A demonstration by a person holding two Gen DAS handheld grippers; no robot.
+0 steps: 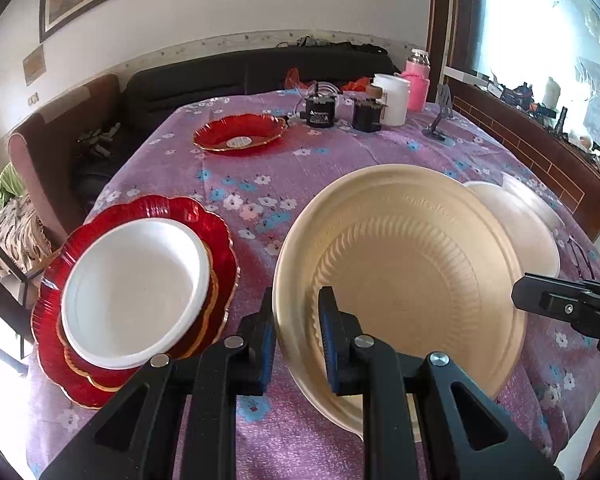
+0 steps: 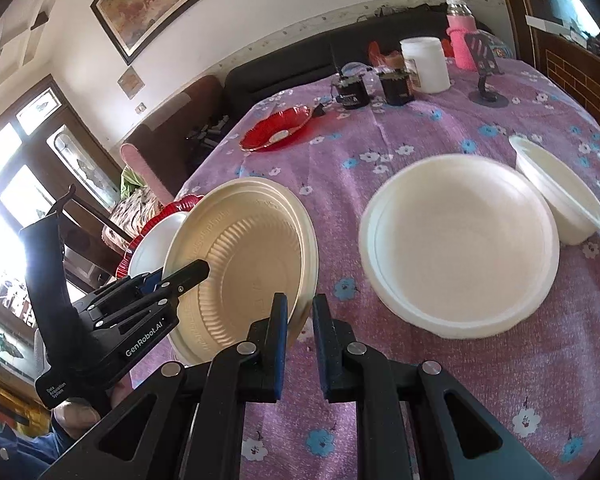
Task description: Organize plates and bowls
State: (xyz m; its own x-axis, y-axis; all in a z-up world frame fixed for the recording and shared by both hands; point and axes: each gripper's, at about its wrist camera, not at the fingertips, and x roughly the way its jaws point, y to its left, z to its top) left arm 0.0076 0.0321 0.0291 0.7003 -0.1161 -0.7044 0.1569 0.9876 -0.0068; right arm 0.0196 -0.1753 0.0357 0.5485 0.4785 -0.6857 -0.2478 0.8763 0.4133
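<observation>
My left gripper (image 1: 296,316) is shut on the rim of a beige ribbed plate (image 1: 400,280) and holds it tilted above the table; the plate also shows in the right wrist view (image 2: 244,264), with the left gripper (image 2: 180,276) clamped on its left edge. My right gripper (image 2: 300,320) is open, its fingers either side of the plate's right rim without gripping. A white bowl (image 1: 136,296) rests on stacked red scalloped plates (image 1: 216,236) at the left. A large white plate (image 2: 460,244) and a small white bowl (image 2: 560,192) lie at the right. A red bowl (image 1: 240,132) sits further back.
Purple flowered tablecloth (image 1: 340,160) covers the table. At the far edge stand a white jar (image 1: 392,98), a pink bottle (image 1: 416,80), two black devices (image 1: 320,112) and a phone stand (image 1: 440,116). A dark sofa and brown chair lie behind; a window is at the right.
</observation>
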